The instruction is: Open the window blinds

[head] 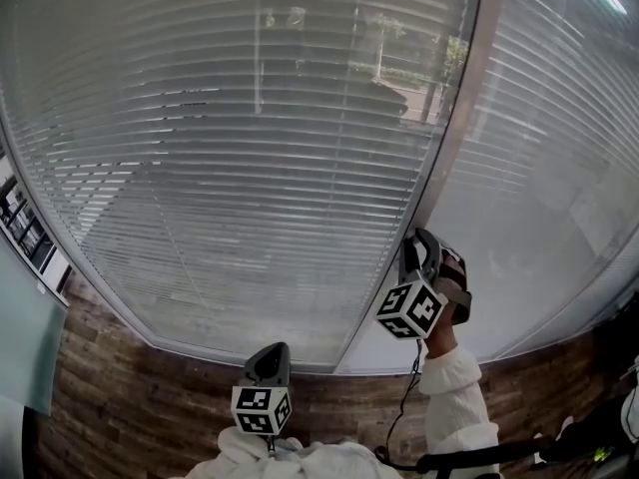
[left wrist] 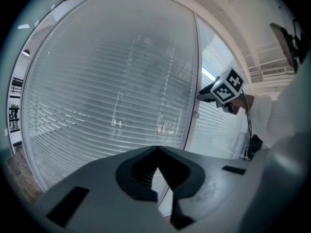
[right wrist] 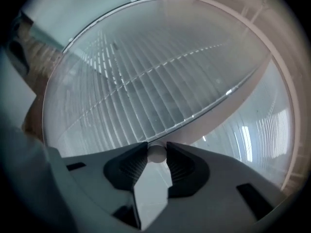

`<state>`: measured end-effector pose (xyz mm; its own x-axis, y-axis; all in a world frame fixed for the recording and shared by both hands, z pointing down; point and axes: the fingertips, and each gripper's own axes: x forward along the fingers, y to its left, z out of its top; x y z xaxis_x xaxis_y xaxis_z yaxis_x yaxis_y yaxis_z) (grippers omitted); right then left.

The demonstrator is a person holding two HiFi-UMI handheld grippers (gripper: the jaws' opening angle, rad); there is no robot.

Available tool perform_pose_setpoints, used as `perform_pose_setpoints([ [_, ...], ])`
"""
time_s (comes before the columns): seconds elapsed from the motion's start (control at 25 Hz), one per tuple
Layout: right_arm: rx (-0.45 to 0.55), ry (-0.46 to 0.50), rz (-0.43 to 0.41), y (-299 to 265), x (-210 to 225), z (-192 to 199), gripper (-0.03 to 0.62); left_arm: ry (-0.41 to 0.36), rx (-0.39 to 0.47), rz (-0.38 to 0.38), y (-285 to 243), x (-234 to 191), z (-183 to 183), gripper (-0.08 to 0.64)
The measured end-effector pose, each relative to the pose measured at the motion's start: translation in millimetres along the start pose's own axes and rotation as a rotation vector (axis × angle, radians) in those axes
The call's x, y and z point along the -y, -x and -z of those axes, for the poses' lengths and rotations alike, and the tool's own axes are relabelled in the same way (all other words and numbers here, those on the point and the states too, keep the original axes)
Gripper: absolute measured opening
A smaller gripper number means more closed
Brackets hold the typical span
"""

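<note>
The window blinds [head: 250, 148] hang with their slats lowered behind the large pane and fill most of the head view. A pale upright frame post [head: 449, 138] divides this pane from the one on the right. My right gripper [head: 423, 243] is raised against that post. In the right gripper view it [right wrist: 156, 152] is shut on a small round white knob [right wrist: 156, 154], pinched between the two ribbed pads. My left gripper [head: 273, 355] hangs low in front of the sill, away from the blinds. Its jaws [left wrist: 156, 152] meet at the tips with nothing between them.
A second pane with lowered blinds [head: 559, 148] lies right of the post. Below the sill runs a wood-patterned wall [head: 120, 397]. A white sleeve [head: 454, 387] and a thin cable trail down from the right gripper. A shelf unit [head: 25, 228] stands at the far left.
</note>
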<state>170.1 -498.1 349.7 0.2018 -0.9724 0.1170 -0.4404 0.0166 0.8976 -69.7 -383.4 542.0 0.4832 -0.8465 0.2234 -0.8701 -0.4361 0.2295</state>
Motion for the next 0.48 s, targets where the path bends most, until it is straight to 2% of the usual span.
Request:
perform_pose_setpoints([
  [0.32,0.015,0.383,0.025,2.3,-6.8,0.4,0.129,-0.005,0.001,-0.011,-0.5,3.2,0.4,0.0],
  [0.48,0.029,0.516,0.028,4.3,-9.6,-1.0,0.129,-0.007,0.004,-0.022,0.0,2.8,0.8,0.0],
])
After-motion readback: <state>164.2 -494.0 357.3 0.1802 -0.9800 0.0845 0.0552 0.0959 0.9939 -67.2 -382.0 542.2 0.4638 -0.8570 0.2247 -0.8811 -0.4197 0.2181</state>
